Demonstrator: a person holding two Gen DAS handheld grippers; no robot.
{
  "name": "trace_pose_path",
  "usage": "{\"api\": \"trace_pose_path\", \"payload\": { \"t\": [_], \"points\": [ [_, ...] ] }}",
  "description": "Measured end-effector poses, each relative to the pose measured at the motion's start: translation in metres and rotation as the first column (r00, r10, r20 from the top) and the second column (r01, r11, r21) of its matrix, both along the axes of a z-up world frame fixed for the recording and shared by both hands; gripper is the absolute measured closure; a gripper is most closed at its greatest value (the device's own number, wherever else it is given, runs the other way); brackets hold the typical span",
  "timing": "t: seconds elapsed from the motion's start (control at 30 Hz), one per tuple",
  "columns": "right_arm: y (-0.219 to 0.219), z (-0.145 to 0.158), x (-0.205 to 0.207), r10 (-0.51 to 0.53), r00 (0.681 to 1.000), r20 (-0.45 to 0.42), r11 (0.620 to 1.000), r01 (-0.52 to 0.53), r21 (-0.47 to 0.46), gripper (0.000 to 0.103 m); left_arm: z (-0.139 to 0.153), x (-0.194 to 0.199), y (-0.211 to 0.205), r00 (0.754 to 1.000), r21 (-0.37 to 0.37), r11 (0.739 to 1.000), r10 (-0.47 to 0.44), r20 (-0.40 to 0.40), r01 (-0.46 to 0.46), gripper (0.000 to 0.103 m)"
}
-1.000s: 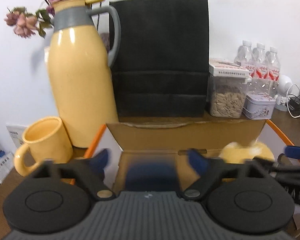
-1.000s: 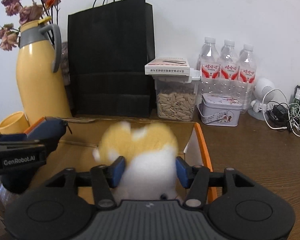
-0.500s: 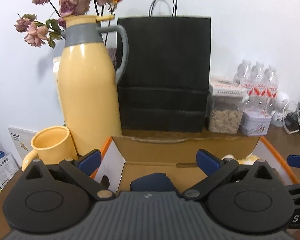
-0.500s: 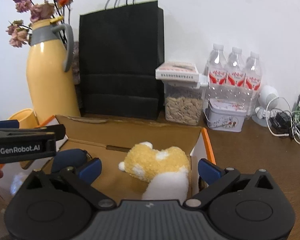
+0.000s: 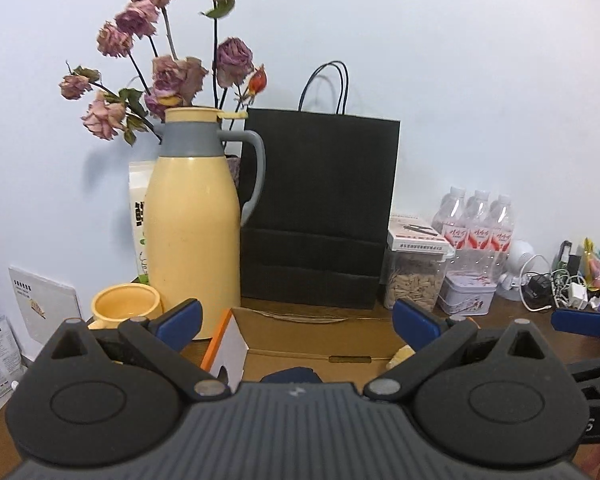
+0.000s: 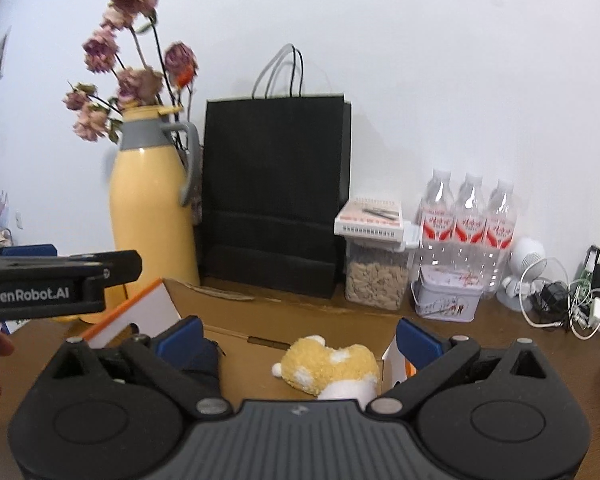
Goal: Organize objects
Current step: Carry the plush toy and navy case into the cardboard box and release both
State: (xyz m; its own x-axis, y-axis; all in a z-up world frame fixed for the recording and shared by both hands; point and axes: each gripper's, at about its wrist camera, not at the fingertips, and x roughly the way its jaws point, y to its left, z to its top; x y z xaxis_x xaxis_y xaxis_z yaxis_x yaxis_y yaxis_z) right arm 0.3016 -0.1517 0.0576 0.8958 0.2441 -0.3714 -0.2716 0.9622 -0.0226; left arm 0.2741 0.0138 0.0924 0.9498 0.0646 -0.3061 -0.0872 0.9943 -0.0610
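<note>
Your right hand-held gripper [image 6: 298, 340] is wide open, and its blue pads [image 6: 418, 344] hold nothing and touch nothing. Its jaws have just been opening. Your left hand-held gripper [image 5: 298, 326] is spread wide too, with nothing between its blue pads [image 5: 180, 320].

Just past the right pads lies the fluffy toy [image 6: 332, 370]. It is soft and fuzzy, yellow with white patches, and it rests inside the cardboard box [image 6: 300, 320], near the right wall. A dark blue soft thing [image 6: 202, 360] lies in the box on the left side. The box is brown and flat-sided, with white flaps and orange edges.

The box sits on a brown wooden desk [image 6: 500, 340]. Behind it stands a tall, smooth, shiny yellow jug [image 5: 192, 240] with a grey collar and handle. Dry pink flowers [image 5: 168, 68] poke up behind it. A round yellow cup [image 5: 126, 306] stands next to the jug. A flat black paper bag [image 5: 320, 216] with string handles stands by the wall. Further right are a clear tub of seeds [image 6: 378, 280], a small tin [image 6: 448, 296] and three clear bottles [image 6: 470, 216].
</note>
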Motion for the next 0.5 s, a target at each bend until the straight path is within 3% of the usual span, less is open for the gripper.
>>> {"api": "trace_pose_path", "payload": {
  "t": [0.5],
  "points": [
    [-0.011, 0.012, -0.084, 0.022, 1.000, 0.016, 0.999, -0.021, -0.030, 0.000, 0.018, -0.086, 0.005, 1.000, 0.025, 1.000, -0.014, 0.027, 0.013, 0.000]
  ]
}}
